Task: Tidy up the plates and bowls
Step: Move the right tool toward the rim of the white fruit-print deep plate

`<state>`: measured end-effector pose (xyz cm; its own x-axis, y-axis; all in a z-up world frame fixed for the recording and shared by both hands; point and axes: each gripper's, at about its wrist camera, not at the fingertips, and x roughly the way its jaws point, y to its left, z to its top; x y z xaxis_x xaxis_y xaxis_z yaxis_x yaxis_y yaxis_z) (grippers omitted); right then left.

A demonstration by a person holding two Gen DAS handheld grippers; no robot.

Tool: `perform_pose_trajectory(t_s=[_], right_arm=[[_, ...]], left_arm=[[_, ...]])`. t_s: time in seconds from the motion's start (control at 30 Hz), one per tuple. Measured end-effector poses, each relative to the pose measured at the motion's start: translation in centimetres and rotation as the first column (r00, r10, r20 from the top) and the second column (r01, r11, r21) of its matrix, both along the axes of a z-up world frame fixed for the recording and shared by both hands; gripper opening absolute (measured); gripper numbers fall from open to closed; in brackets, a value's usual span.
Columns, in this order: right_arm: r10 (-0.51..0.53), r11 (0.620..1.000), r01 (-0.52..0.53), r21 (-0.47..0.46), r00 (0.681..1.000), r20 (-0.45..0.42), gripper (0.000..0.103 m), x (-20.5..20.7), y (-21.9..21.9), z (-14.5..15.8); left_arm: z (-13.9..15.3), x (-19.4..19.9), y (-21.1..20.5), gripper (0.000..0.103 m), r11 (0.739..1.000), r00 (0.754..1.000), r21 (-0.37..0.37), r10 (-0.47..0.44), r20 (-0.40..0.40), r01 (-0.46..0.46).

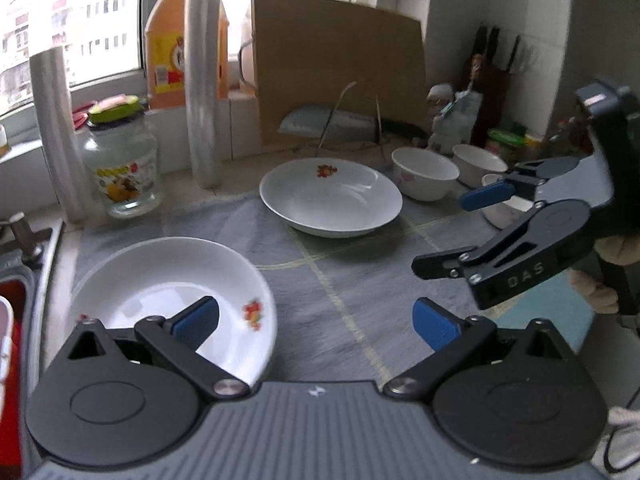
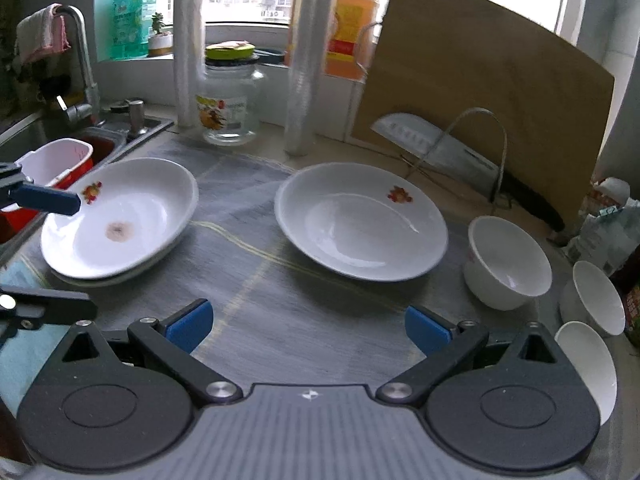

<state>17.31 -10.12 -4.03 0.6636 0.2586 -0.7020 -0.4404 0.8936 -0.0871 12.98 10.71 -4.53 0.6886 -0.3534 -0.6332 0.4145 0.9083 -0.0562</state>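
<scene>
Left gripper [image 1: 316, 322]: jaws spread, holding nothing, beside the stacked plates [image 2: 120, 220] at left.
Right gripper [image 2: 308, 330]: likewise spread, empty.
Lone plate [image 2: 360, 222]: centre frame.
Advice: pinch its near rim squarely, lift level.

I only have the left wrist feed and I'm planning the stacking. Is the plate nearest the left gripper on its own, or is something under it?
Observer: The right wrist view shows that near plate resting on a second plate, whose rim peeks out underneath.
Operator: Is the top one clean?
Observer: No, a brownish stain sits in its middle.
Operator: The right gripper blocks my bowls. How many are there?
Observer: Three. The first bowl stands beside the far plate, with the second bowl and third bowl further right.
</scene>
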Motion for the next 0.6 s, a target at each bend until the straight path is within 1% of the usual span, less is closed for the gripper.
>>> perform_pose_trajectory(t_s=[0.1,0.2,0.3,0.43,0.6], right_arm=[[0.036,0.999,-0.036,0.026,0.999,-0.014,0.103,1.5,-2.7,0.1],[0.065,0.997,-0.064,0.032,0.998,-0.013,0.103,2.6,-5.1,0.3],[0.101,0.994,-0.101,0.044,0.995,-0.010,0.103,3.7,-7.0,0.6],[0.134,0.989,-0.133,0.061,0.991,-0.027,0.103,5.2,-8.7,1.0],[0.162,0.984,-0.156,0.091,0.985,-0.056,0.103,7.0,-9.6,1.1]], left_arm=[[-0.8,1.1,-2.9,0.102,0.998,0.998,0.025,0.050,-0.025,-0.049],[-1.5,2.1,-5.4,0.102,0.996,0.995,0.024,0.088,-0.049,-0.087],[-2.0,2.8,-7.7,0.102,0.993,0.992,0.027,0.117,-0.043,-0.116],[-2.5,4.1,-10.2,0.102,0.986,0.987,0.055,0.161,-0.027,-0.159],[-3.8,6.1,-12.2,0.102,0.979,0.980,0.077,0.194,-0.051,-0.189]])
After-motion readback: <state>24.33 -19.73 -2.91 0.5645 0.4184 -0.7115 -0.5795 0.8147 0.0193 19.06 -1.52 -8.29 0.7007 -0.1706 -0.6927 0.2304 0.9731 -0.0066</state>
